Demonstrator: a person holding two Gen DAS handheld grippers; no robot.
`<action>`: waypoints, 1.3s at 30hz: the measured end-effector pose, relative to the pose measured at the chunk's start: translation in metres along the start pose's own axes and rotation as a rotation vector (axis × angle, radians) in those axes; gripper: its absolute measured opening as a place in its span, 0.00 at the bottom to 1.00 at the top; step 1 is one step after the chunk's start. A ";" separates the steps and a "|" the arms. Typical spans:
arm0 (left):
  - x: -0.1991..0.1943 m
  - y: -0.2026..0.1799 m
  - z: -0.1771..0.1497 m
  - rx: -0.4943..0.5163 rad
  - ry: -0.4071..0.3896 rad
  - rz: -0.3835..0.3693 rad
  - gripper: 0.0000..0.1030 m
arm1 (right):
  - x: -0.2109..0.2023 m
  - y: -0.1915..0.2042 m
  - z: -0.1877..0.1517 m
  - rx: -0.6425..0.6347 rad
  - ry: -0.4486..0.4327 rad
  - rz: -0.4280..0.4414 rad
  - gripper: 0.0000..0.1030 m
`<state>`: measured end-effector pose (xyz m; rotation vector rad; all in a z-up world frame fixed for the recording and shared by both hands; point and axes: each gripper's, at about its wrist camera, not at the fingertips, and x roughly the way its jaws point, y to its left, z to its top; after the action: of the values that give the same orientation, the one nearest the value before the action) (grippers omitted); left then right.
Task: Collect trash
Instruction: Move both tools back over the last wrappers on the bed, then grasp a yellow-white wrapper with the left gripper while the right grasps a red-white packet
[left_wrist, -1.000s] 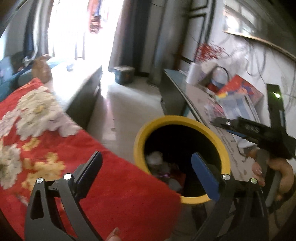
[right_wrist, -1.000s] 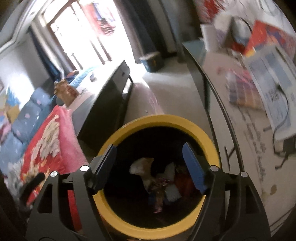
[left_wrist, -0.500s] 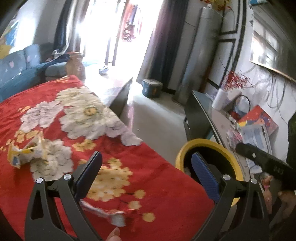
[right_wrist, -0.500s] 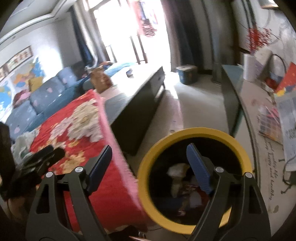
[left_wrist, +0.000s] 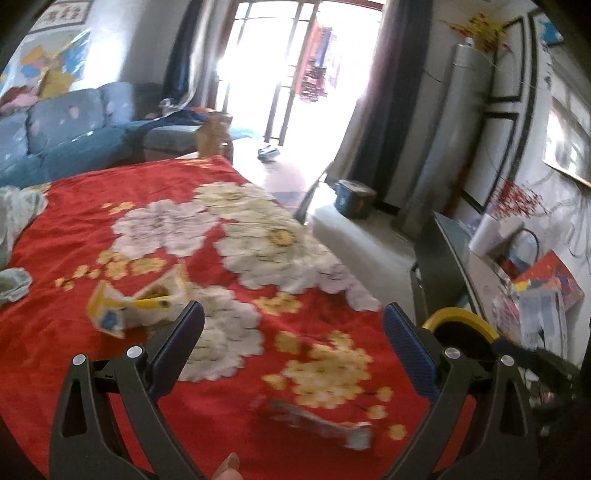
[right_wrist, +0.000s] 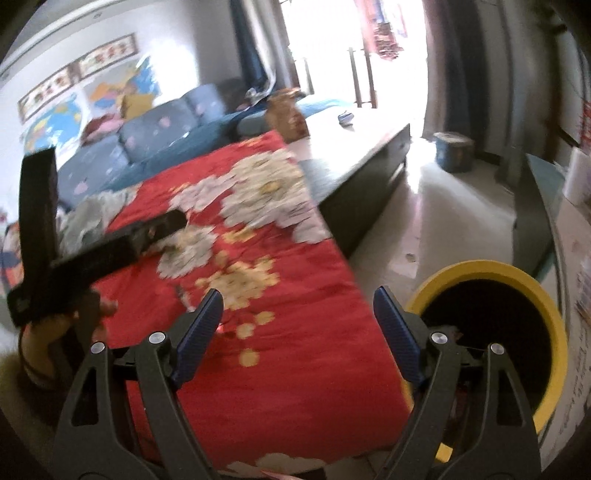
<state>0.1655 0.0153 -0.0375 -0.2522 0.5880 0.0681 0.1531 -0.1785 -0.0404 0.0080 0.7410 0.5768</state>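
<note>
Inside, the yellow-rimmed bin (right_wrist: 517, 273) beside the red blanket (right_wrist: 295, 332) looks dark.

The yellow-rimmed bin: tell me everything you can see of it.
The bin is a round, upright container with a thick yellow rim and a dark, shadowed inside; its contents cannot be made out now. It looks like plastic. It stands on the pale floor beside the edge of the red floral blanket, close to a low side table on its other side. The right gripper's finger crosses in front of its rim in the right wrist view; nothing clearly touches it.
</note>
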 end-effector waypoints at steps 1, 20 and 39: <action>0.000 0.006 0.001 -0.012 -0.004 0.011 0.92 | 0.005 0.005 -0.001 -0.013 0.011 0.008 0.73; 0.019 0.137 -0.007 -0.311 0.024 0.161 0.92 | 0.083 0.082 -0.028 -0.212 0.194 0.073 0.35; 0.030 0.139 -0.013 -0.336 0.044 0.081 0.33 | 0.055 0.077 -0.032 -0.131 0.178 0.172 0.13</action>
<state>0.1643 0.1465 -0.0951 -0.5573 0.6295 0.2413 0.1271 -0.0920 -0.0827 -0.1031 0.8793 0.7965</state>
